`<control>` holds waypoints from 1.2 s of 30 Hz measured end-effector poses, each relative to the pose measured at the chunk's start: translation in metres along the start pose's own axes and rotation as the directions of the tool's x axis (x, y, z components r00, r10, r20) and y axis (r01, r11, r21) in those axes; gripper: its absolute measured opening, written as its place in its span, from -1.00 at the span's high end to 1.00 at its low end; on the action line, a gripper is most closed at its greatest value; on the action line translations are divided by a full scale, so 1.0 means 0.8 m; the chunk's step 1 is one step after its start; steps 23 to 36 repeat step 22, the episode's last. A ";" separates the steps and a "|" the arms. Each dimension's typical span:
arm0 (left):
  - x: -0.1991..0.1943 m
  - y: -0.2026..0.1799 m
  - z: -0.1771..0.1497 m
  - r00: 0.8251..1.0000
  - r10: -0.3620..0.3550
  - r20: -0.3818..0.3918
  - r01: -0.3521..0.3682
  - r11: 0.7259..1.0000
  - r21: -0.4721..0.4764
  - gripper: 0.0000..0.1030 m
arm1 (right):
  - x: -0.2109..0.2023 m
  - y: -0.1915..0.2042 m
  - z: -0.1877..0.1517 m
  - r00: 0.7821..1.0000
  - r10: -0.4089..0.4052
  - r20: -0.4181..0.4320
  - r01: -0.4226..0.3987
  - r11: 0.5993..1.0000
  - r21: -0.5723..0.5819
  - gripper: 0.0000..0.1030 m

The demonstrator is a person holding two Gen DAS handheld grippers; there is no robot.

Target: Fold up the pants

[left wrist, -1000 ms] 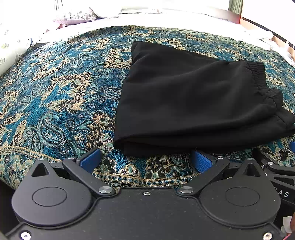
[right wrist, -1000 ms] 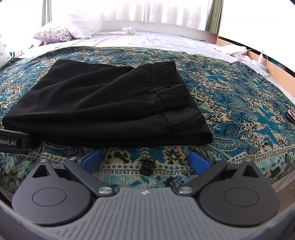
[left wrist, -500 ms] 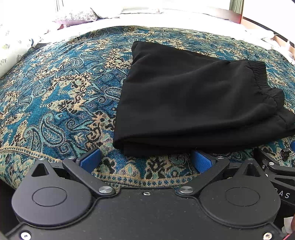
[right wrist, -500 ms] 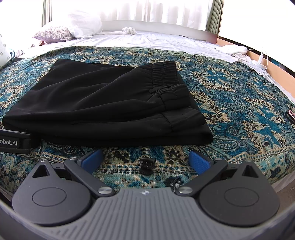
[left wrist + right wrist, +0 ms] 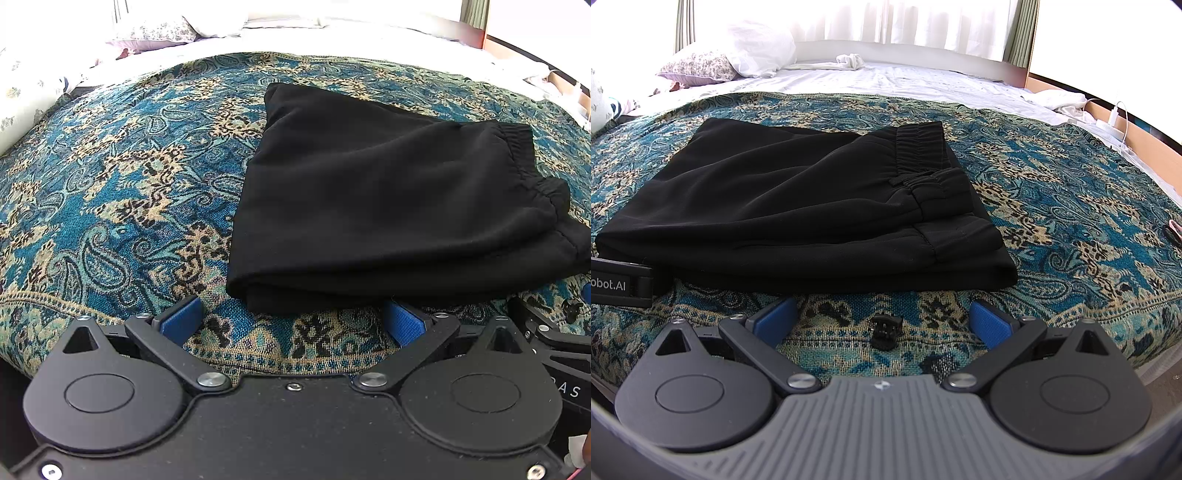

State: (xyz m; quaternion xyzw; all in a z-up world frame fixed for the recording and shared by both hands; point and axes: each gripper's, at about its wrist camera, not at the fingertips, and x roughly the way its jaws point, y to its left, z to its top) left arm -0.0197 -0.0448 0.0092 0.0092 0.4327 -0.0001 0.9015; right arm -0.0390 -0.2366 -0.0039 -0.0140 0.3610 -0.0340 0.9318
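Black pants (image 5: 388,206) lie folded in a flat stack on a blue paisley bedspread (image 5: 122,192); the elastic waistband is at the right end. They also show in the right wrist view (image 5: 798,206), waistband at the right. My left gripper (image 5: 291,321) is open and empty, just in front of the stack's near left corner. My right gripper (image 5: 882,317) is open and empty, just in front of the stack's near edge. The left gripper's body (image 5: 620,284) shows at the left of the right wrist view.
A small black clip (image 5: 884,330) lies on the bedspread (image 5: 1071,206) between my right fingers. Pillows (image 5: 738,59) and white sheets (image 5: 905,79) are at the far end. A cable and charger (image 5: 1115,118) sit at the far right. The bed edge is just below both grippers.
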 end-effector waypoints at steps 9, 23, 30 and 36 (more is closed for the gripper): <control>0.000 0.000 0.000 1.000 0.002 0.003 -0.002 1.000 -0.001 -1.00 | 0.000 0.000 0.000 1.000 0.000 0.000 0.000 1.000 0.000 -1.00; 0.000 0.000 0.000 1.000 0.002 0.003 -0.002 1.000 -0.001 -1.00 | 0.000 0.000 0.000 1.000 0.000 0.001 0.000 1.000 0.000 -1.00; 0.000 0.000 0.000 1.000 0.002 0.003 -0.002 1.000 -0.001 -1.00 | 0.000 0.000 0.000 1.000 0.000 0.001 0.000 1.000 0.000 -1.00; 0.000 0.000 0.000 1.000 0.002 0.003 -0.002 1.000 -0.001 -1.00 | 0.000 0.000 0.000 1.000 0.000 0.001 0.000 1.000 0.000 -1.00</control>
